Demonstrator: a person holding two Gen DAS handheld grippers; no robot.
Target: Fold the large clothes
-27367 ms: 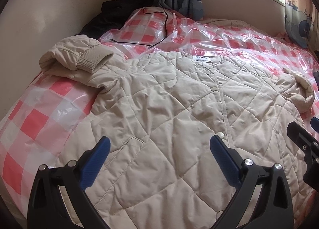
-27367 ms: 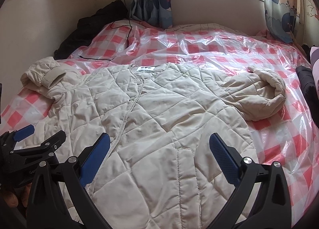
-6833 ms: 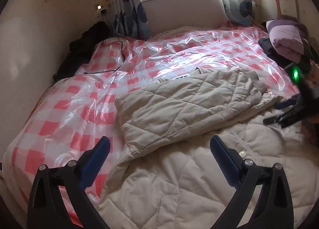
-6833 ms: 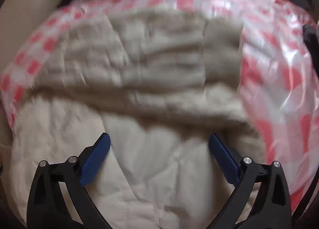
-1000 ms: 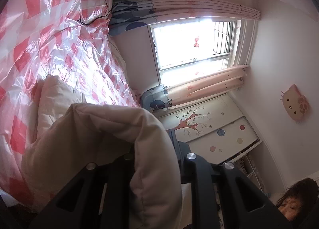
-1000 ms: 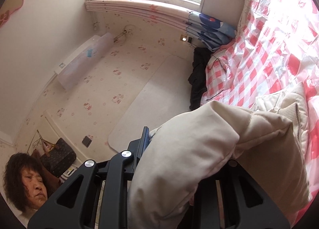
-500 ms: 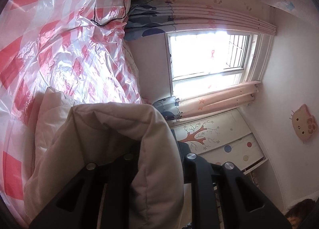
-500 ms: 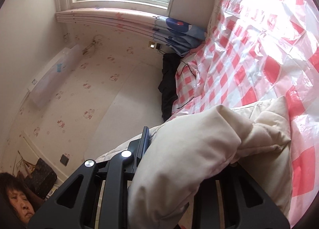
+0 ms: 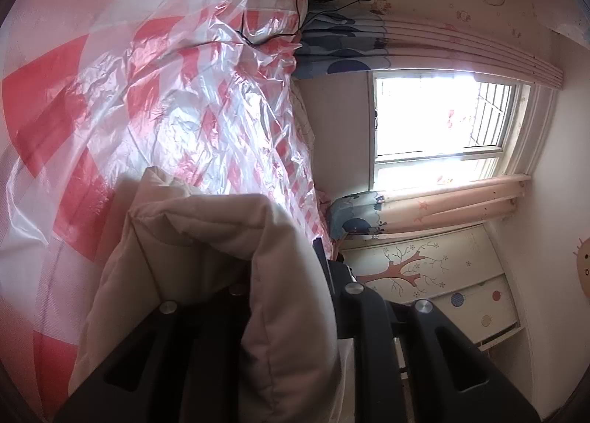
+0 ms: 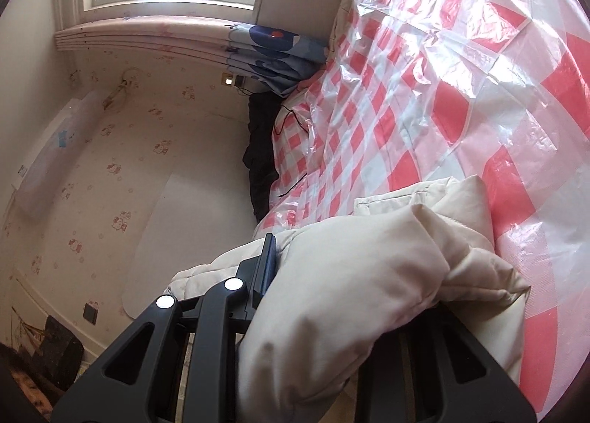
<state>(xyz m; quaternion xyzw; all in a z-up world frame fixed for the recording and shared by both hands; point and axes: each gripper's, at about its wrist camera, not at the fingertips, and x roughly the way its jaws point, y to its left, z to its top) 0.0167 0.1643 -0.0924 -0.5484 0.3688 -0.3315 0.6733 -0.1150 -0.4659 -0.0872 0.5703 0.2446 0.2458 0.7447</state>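
The beige quilted jacket [image 9: 206,260] bulges up between the jaws of my left gripper [image 9: 284,275], which is shut on a thick fold of it; both views are rolled sideways. My right gripper [image 10: 343,275] is shut on another thick fold of the same jacket [image 10: 350,275]. Both hold the folded edge just above the red-and-white checked bed [image 9: 92,83], which also shows in the right wrist view [image 10: 461,72]. The padded cloth hides most of the fingertips; one blue pad [image 10: 268,260] shows at the right gripper.
Crinkled clear plastic [image 9: 191,91] covers the bed. A black garment [image 10: 260,150] and a black cable [image 9: 273,35] lie at the bed's far corner by the wall. A window [image 9: 438,117] with curtains and a painted wardrobe [image 9: 442,283] stand beyond.
Both grippers, still shut on the jacket, have swung further over the bed toward its far side. The person seen at the frame edges has dropped out of view.
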